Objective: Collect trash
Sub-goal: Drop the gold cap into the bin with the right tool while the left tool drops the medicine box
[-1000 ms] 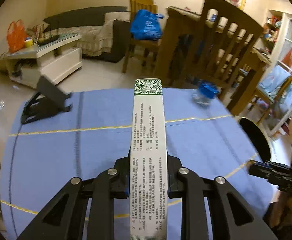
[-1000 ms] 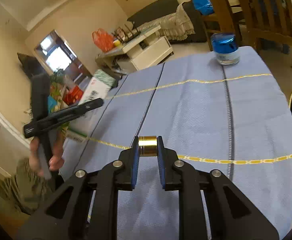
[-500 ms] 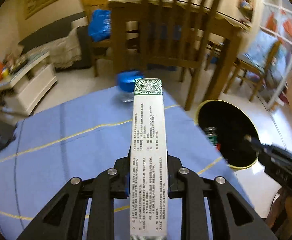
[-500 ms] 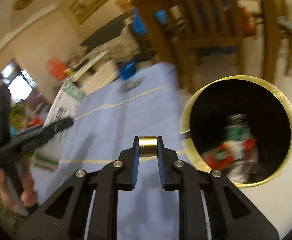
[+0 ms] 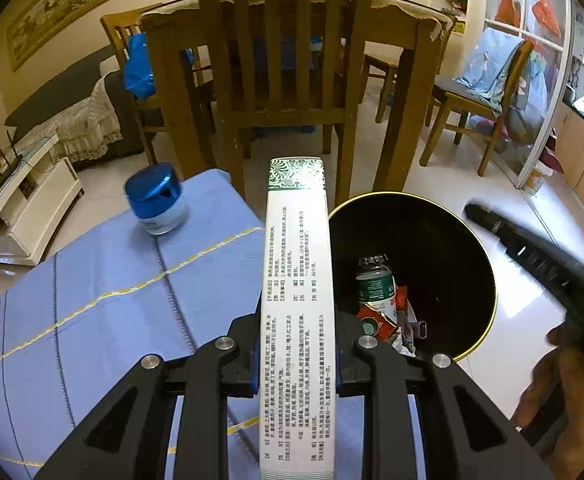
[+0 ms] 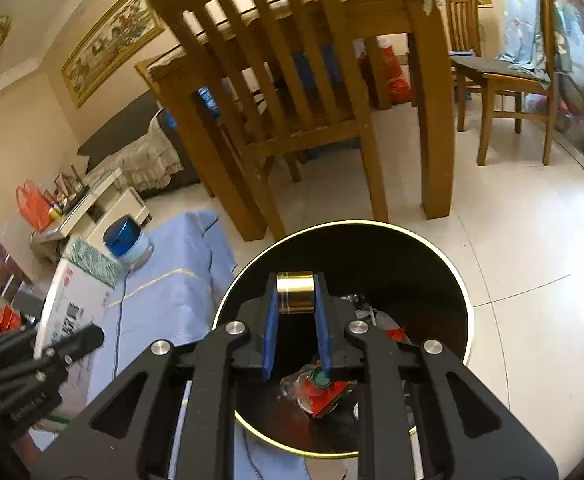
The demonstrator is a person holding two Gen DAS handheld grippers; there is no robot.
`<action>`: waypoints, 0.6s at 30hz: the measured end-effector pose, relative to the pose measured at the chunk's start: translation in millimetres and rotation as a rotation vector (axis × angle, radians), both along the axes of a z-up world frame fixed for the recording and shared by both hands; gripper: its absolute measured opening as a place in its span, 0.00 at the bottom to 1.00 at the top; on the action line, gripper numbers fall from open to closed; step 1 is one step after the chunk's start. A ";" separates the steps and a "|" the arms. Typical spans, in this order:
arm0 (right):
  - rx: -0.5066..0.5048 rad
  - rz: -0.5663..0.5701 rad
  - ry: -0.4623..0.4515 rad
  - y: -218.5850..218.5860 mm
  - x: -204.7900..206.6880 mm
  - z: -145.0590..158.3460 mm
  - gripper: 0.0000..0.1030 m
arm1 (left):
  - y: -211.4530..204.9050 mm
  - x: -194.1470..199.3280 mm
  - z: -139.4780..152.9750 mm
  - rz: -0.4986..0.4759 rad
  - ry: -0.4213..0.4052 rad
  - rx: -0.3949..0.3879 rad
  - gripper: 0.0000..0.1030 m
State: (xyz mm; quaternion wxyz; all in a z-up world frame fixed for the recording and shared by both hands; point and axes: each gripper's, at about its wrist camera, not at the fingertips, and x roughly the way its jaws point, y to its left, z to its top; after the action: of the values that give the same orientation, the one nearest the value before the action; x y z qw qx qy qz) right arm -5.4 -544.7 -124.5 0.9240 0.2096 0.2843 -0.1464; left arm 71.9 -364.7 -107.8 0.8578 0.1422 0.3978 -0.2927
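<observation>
My left gripper (image 5: 297, 350) is shut on a long white and green carton (image 5: 297, 280), held over the right edge of the blue-clothed table (image 5: 112, 300), beside the black trash bin (image 5: 452, 248). My right gripper (image 6: 295, 320) is shut on a small gold cylinder (image 6: 295, 297) and hangs directly above the bin (image 6: 424, 276). The bin holds a green-labelled bottle (image 5: 376, 288) and red wrappers (image 6: 324, 394). The carton also shows in the right wrist view (image 6: 72, 300), at the left.
A blue-lidded jar (image 5: 154, 198) stands at the table's far corner. A wooden chair (image 5: 276, 68) and dining table stand just behind the bin. A white TV stand (image 5: 20, 208) is far left. White tiled floor (image 6: 532, 240) lies right of the bin.
Both grippers have swung right from over the table toward the bin. The right gripper now sits over the bin's opening. Both holds are unchanged.
</observation>
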 end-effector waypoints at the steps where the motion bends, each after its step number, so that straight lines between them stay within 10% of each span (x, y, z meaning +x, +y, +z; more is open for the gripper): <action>1: -0.026 -0.016 -0.026 -1.0 -4.0 6.8 0.17 | -2.6 0.1 -1.7 -0.006 -0.001 0.006 0.22; 9: 0.005 -0.098 0.093 -19.6 12.4 -19.4 0.55 | -24.9 -2.3 -7.2 -0.048 -0.002 0.024 0.22; 18: -0.060 -0.265 -0.173 -25.1 -36.0 16.5 0.91 | -45.3 -5.3 -13.4 -0.081 -0.002 0.039 0.22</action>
State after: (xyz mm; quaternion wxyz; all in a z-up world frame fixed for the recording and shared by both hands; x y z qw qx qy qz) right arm -41.4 -569.8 -108.1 0.9235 0.2292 0.1692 -0.2568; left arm 66.6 -410.0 -121.2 0.8426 0.1754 0.3966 -0.3194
